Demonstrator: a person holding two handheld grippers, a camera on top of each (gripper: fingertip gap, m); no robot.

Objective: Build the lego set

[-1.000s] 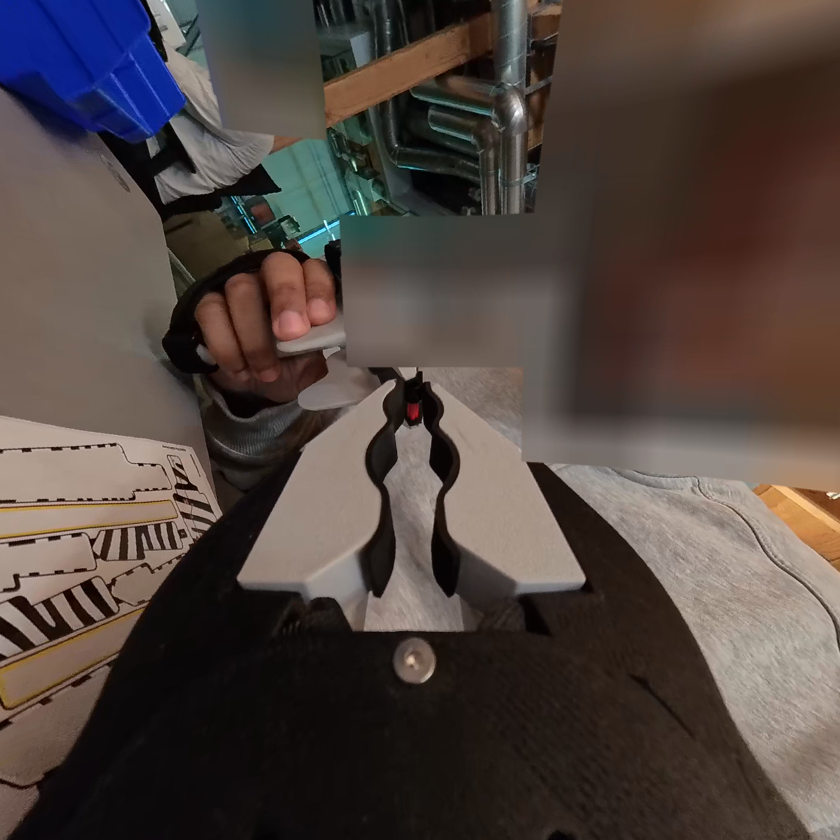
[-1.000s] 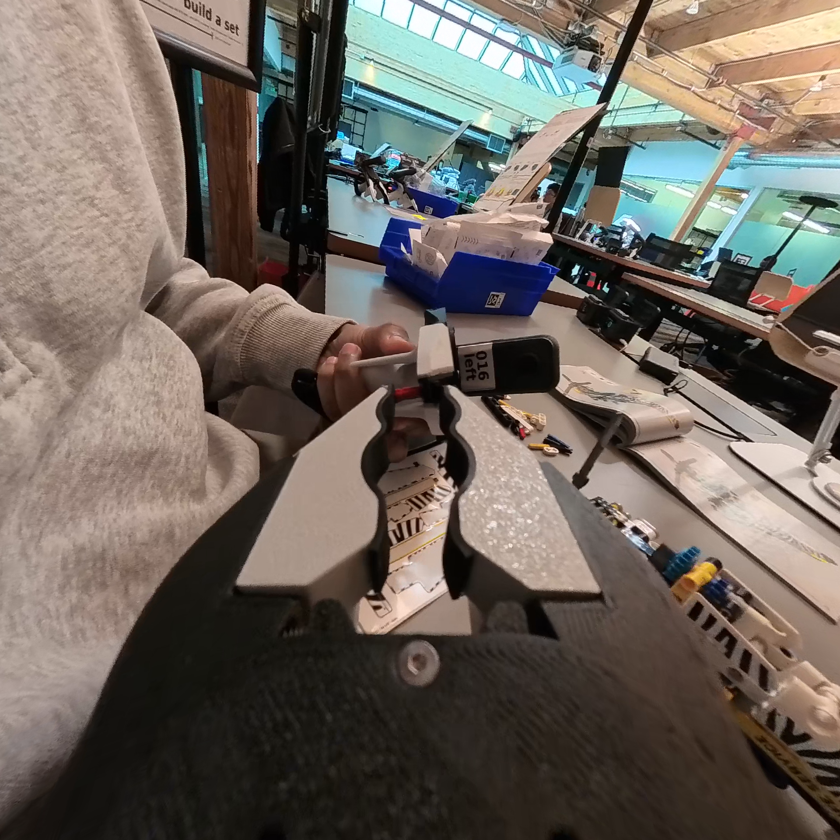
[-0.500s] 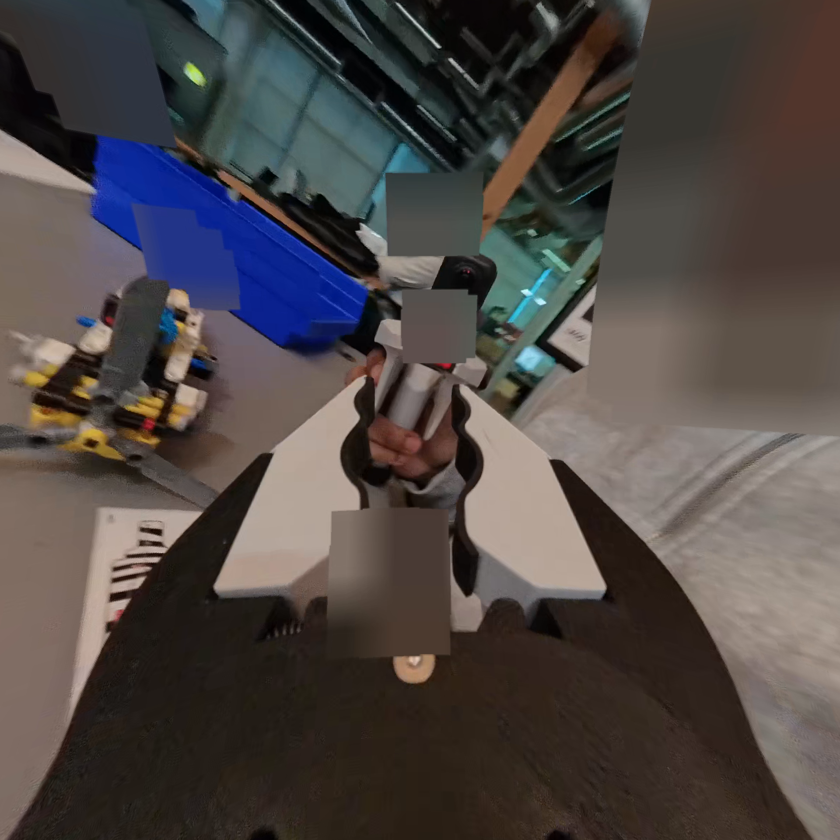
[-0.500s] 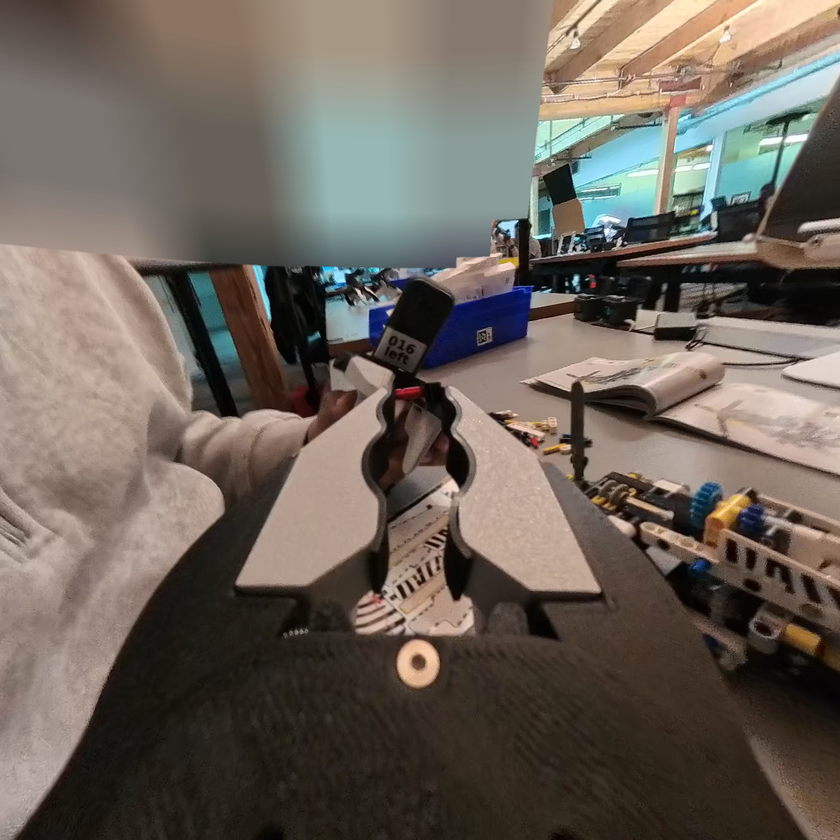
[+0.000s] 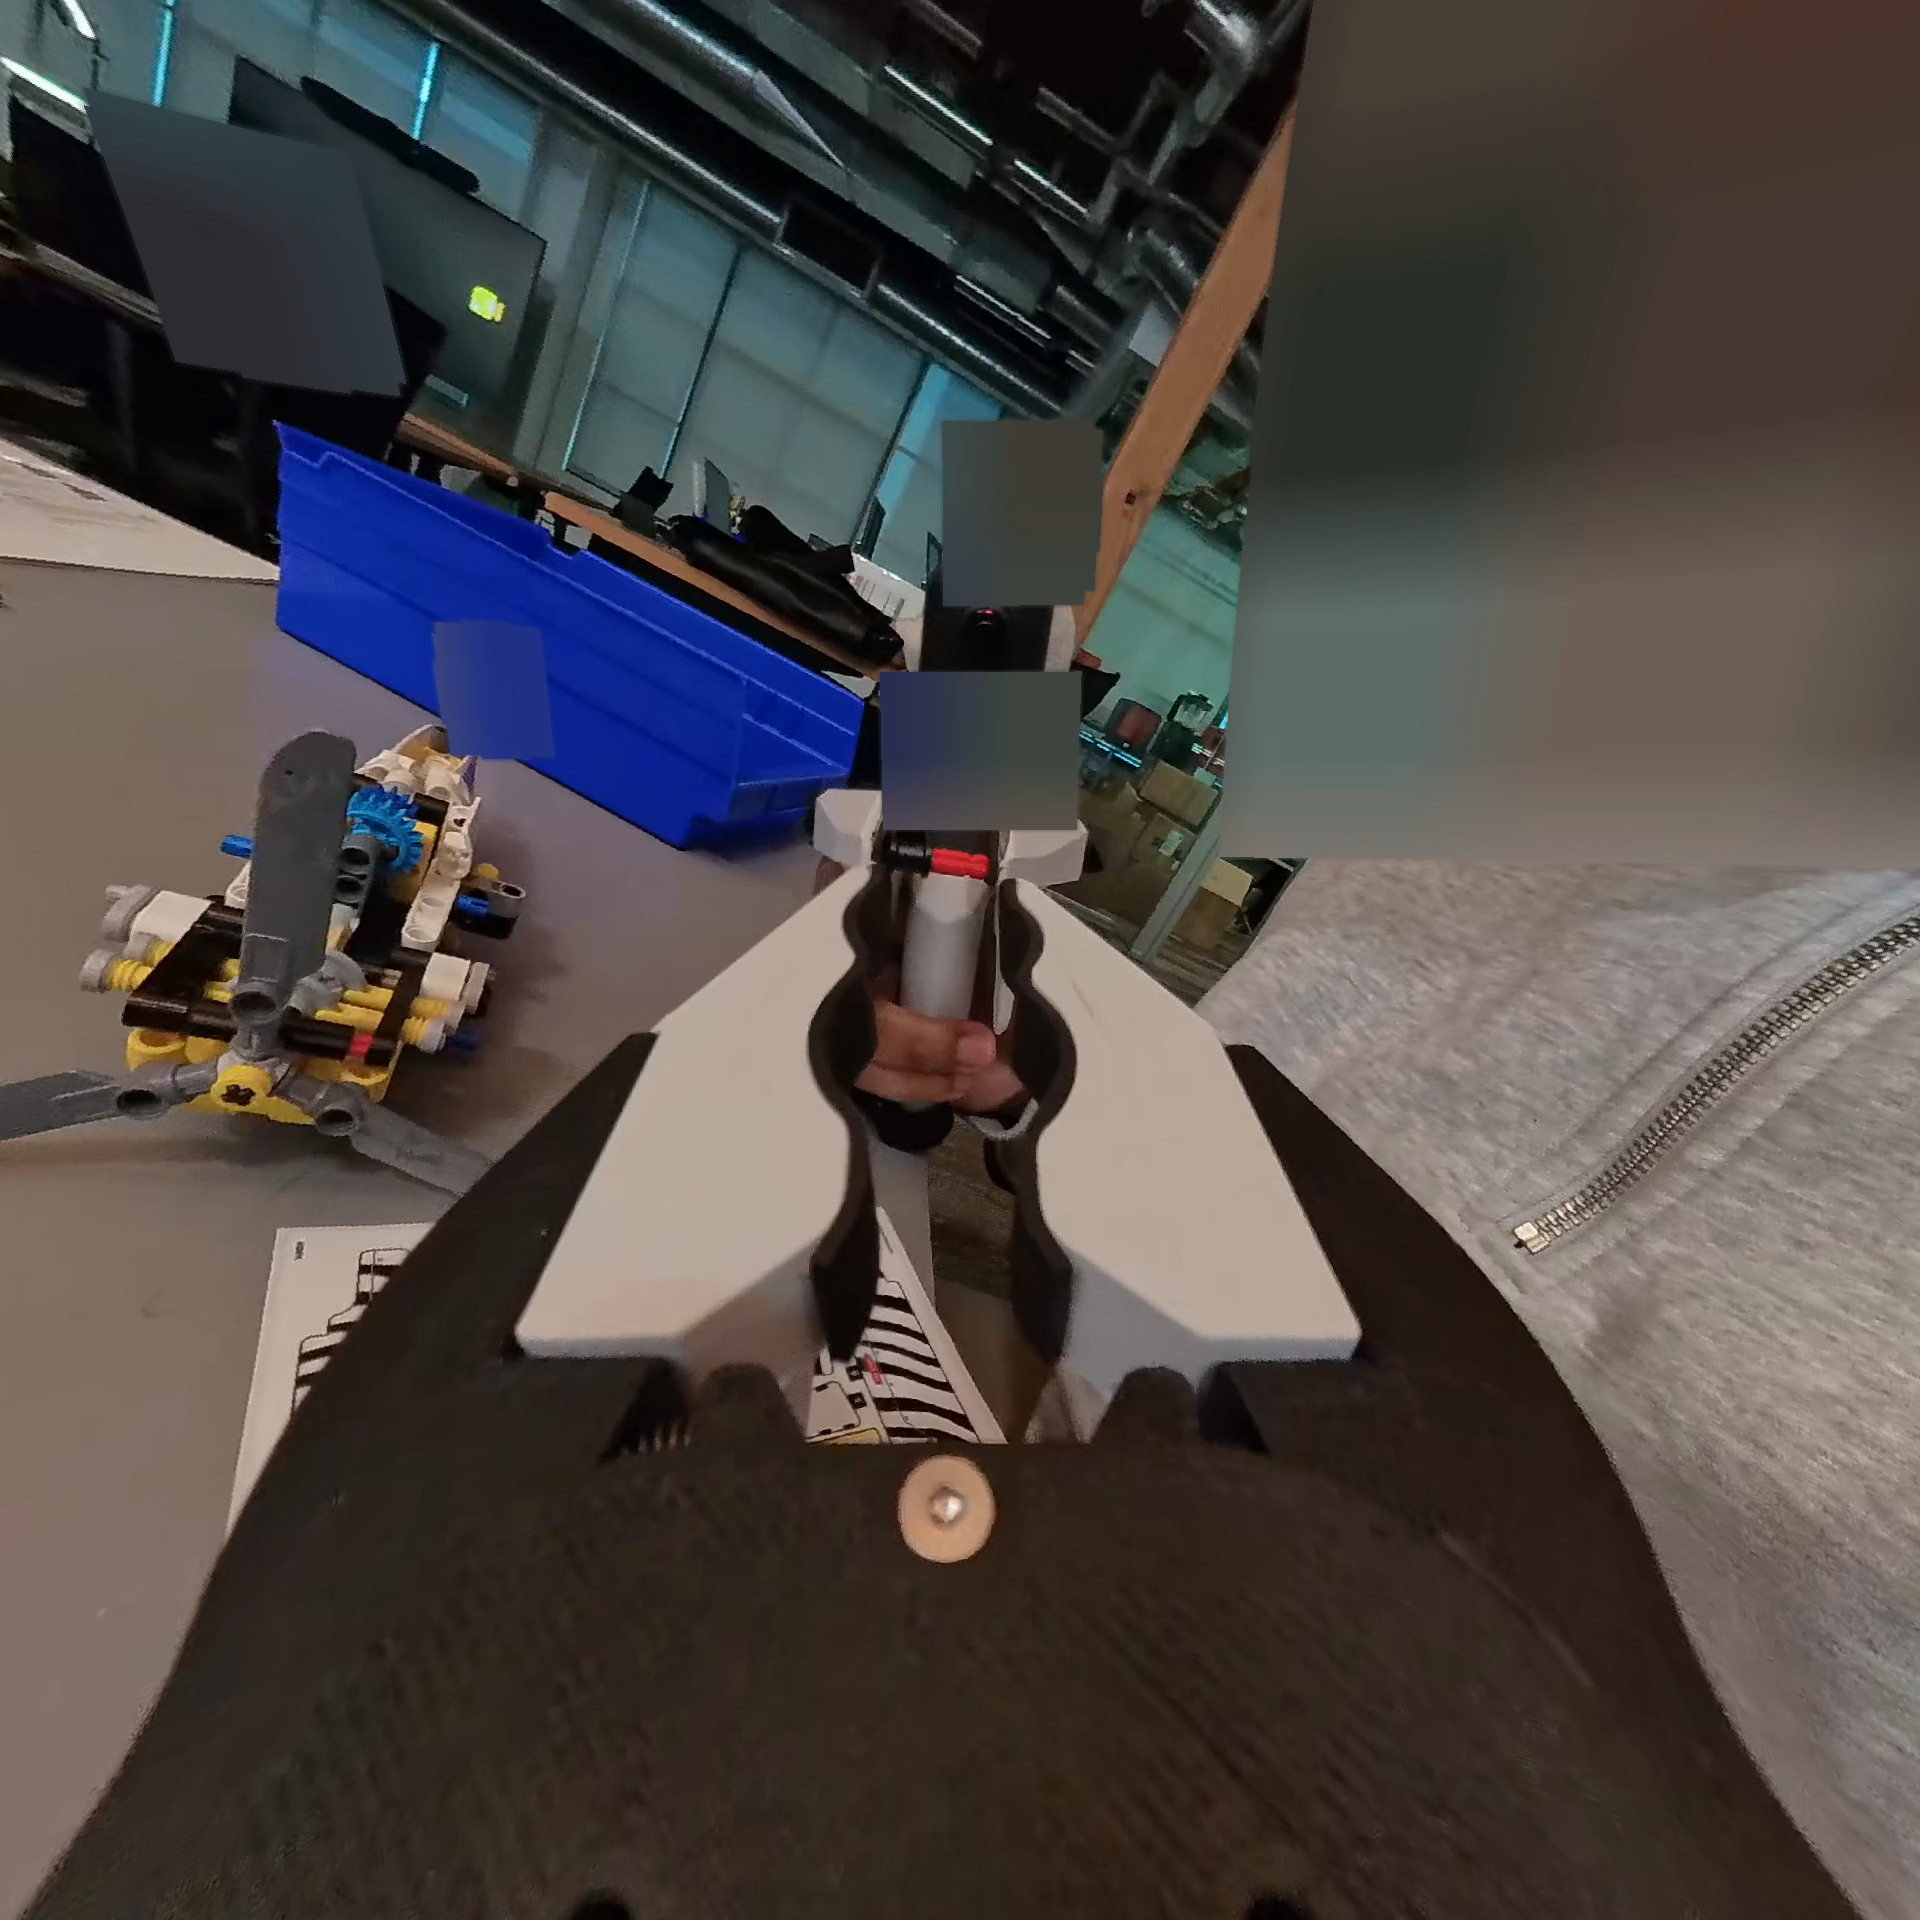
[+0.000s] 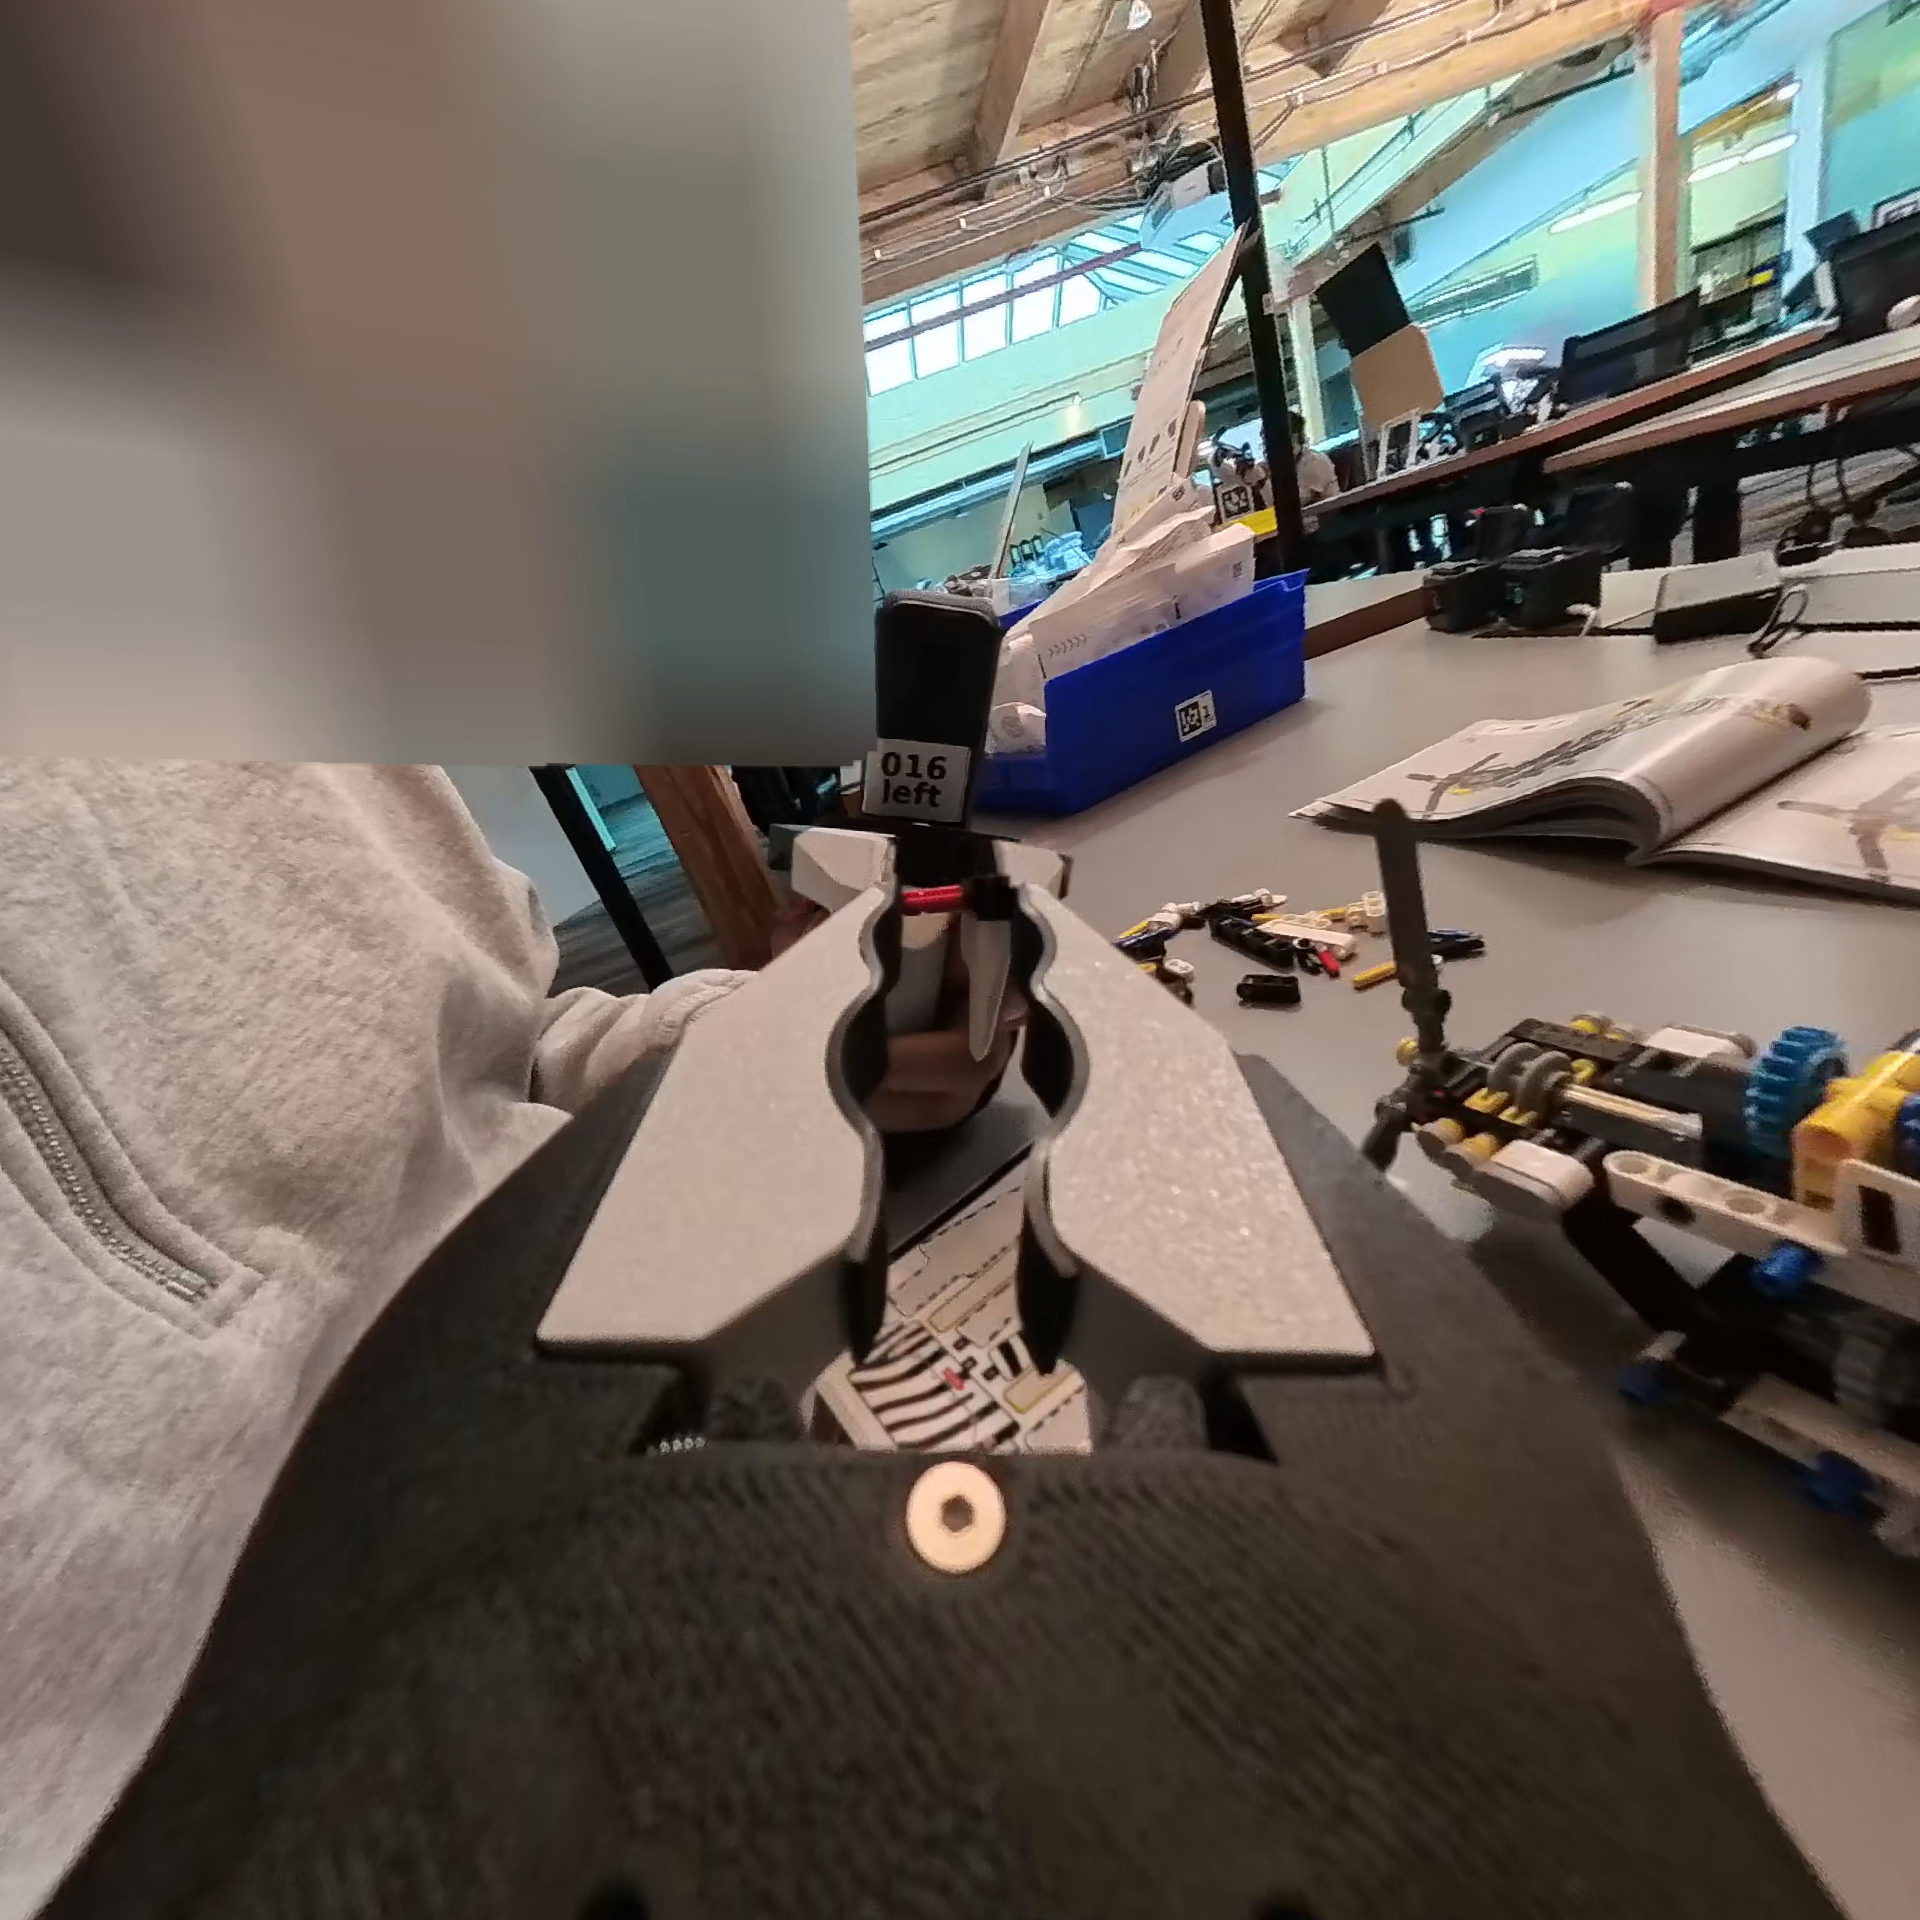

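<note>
We see the two grippers held tip to tip in front of the person's grey zipped sweatshirt [image 5: 1558, 1143], each upright and facing the other. The left gripper [image 5: 943, 864] has its jaws drawn narrow on the black end of a small red-and-black lego pin [image 5: 940, 860]; the right gripper [image 6: 951, 900] pinches the same pin [image 6: 951, 898] from the other side. One hand [image 5: 940, 1065] shows beneath the right gripper's pale handle.

We count one pin between the tips, one half-built yellow, black and white lego model with grey propeller blades [image 5: 301, 956] on the grey worktop [image 5: 156, 1299], one striped sticker sheet [image 5: 312, 1309], one open instruction booklet [image 6: 1621, 769], one blue plastic bin [image 5: 561, 644], and a loose scatter of small lego parts [image 6: 1288, 935].

Against a second ago, both grippers have swung upright, and the model has come into the left wrist view.
</note>
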